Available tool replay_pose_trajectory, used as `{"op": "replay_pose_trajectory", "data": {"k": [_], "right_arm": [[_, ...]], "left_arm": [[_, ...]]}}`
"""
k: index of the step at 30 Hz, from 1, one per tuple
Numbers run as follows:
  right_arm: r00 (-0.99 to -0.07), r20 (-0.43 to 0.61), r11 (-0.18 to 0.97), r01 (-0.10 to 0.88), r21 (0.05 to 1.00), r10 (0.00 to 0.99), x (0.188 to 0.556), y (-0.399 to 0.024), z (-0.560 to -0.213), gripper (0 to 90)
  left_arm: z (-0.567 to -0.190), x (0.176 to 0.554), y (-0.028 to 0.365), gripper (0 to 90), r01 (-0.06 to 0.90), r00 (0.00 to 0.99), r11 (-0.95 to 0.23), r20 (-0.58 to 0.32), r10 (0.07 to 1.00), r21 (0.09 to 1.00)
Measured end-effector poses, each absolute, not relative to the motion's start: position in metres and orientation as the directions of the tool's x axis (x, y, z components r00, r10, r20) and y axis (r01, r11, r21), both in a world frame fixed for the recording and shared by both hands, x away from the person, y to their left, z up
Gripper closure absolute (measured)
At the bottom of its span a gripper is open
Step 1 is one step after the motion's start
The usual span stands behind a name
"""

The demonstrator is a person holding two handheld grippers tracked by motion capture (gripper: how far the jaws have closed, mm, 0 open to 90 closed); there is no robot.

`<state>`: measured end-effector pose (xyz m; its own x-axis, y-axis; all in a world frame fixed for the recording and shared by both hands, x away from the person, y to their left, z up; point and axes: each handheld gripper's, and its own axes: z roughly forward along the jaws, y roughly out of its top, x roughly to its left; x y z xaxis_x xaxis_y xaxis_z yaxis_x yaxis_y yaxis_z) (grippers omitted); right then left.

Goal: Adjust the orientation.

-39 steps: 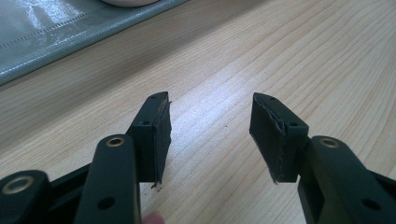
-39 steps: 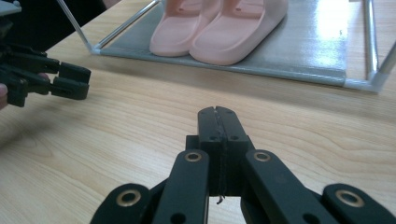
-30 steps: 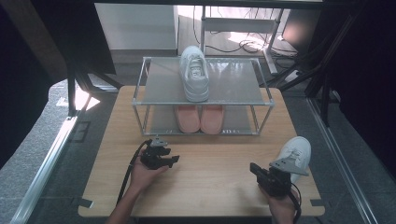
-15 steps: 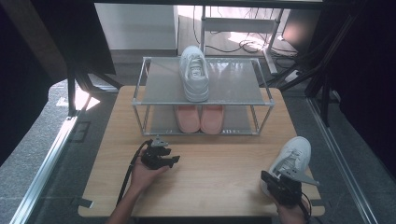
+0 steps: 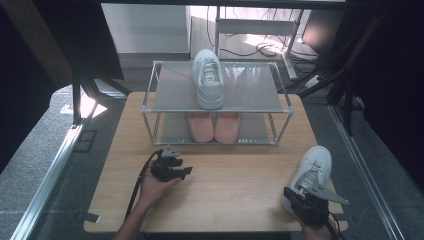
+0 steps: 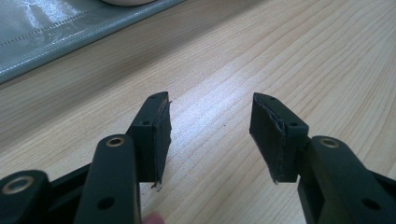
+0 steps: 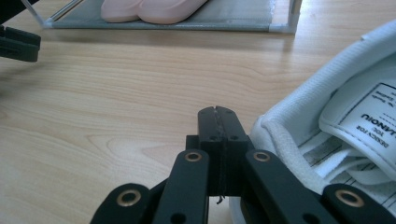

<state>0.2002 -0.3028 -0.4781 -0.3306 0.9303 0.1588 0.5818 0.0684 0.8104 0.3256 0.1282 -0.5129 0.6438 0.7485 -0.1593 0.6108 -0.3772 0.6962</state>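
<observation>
Judged roughly halfway through shelving the white pair. Found 1 white shoe (image 5: 208, 80) already standing on the top shelf of the rack (image 5: 150, 107), above the 2 pink shoes (image 5: 214, 127) on the lower shelf. Found its mate, the loose white shoe (image 5: 314, 167), lying on the table (image 5: 235, 185) near the right front corner, well apart from the rack. Saw the right gripper (image 7: 218, 116) pressed fully shut on nothing, just beside that shoe's heel collar. Saw the left gripper (image 6: 210, 116) spread wide and empty, low over bare wood. Left to do: opening up, gripping the loose shoe, shelving it.
</observation>
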Motion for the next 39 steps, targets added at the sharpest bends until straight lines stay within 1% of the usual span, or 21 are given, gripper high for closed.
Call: {"op": "replay_pose_trajectory", "data": {"k": [6,15,28,30,39], "right_arm": [[-0.33,0.187,0.045,0.586,0.809,0.925,0.193,-0.314,-0.478,90.0],[-0.309,0.184,0.037,0.591,0.806,0.933,0.181,-0.331,-0.477,90.0],[-0.213,0.17,-0.015,0.582,0.813,0.962,0.172,-0.367,-0.476,90.0],[-0.218,0.189,-0.028,0.582,0.812,0.958,0.172,-0.371,-0.476,90.0],[-0.241,0.181,-0.008,0.581,0.814,0.954,0.173,-0.374,-0.475,90.0]], "left_arm": [[-0.513,0.325,0.128,48.8,0.61,0.645,-0.378,-0.159,0.748,0.696],[-0.513,0.325,0.128,48.7,0.612,0.644,-0.379,-0.159,0.749,0.694],[-0.514,0.326,0.126,48.7,0.613,0.645,-0.383,-0.157,0.748,0.691],[-0.514,0.326,0.126,48.7,0.613,0.645,-0.383,-0.158,0.747,0.692],[-0.515,0.326,0.127,48.6,0.619,0.641,-0.381,-0.162,0.75,0.687]]}}
